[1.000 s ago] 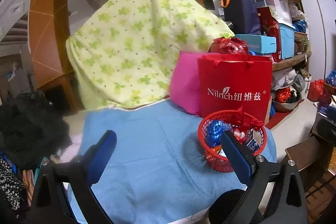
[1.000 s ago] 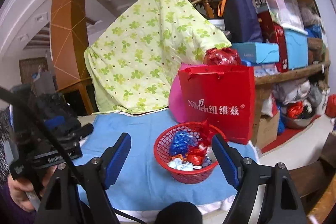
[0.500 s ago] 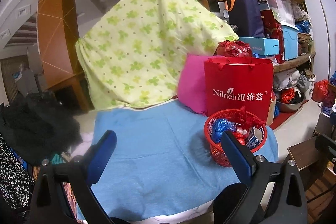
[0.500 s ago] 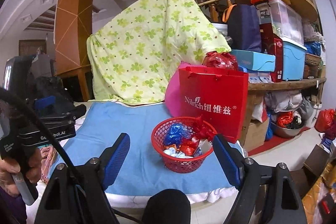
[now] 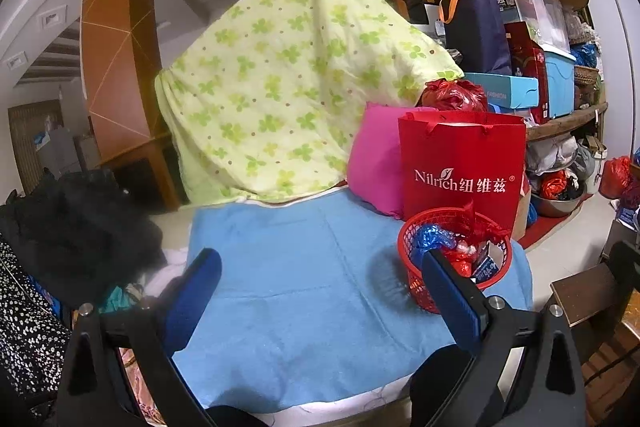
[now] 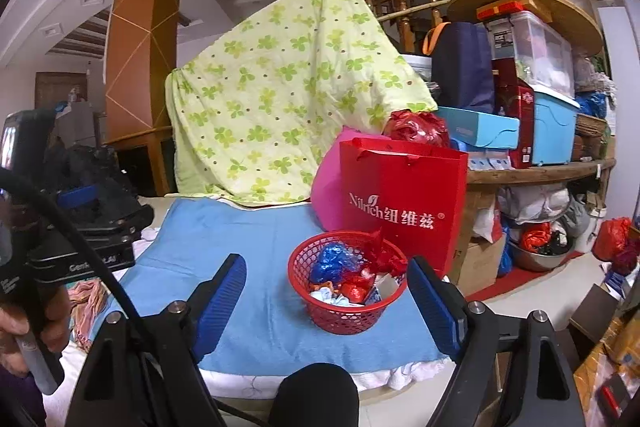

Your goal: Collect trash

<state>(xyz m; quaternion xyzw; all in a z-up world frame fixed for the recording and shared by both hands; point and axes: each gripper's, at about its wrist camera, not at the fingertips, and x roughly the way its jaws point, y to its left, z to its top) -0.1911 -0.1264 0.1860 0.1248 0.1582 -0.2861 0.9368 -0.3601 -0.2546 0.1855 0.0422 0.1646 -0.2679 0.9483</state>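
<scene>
A cluttered room under a wooden staircase, with a blue towel (image 5: 312,291) spread over a white-edged surface and a green clover-print quilt (image 6: 280,95) draped behind it. The right gripper (image 6: 326,291) points slightly down at the towel; its blue-padded jaws stand wide and are opening a little further, with nothing pressed between them. Just ahead of it, between the fingertips and nearer its right finger, sits the red plastic basket (image 6: 346,315), filled with crumpled wrappers (image 6: 334,261) in blue, red and white. Directly behind the basket stands a red paper gift bag (image 6: 404,203), with a pink cushion (image 6: 326,195) to the bag's left. The left gripper (image 5: 320,287) is also spread wide and holds nothing; from its camera the basket (image 5: 412,279) lies off to the right, partly hidden behind its right finger. To the left of the right gripper, a person's hand (image 6: 24,327) grips the handle of the left gripper.
</scene>
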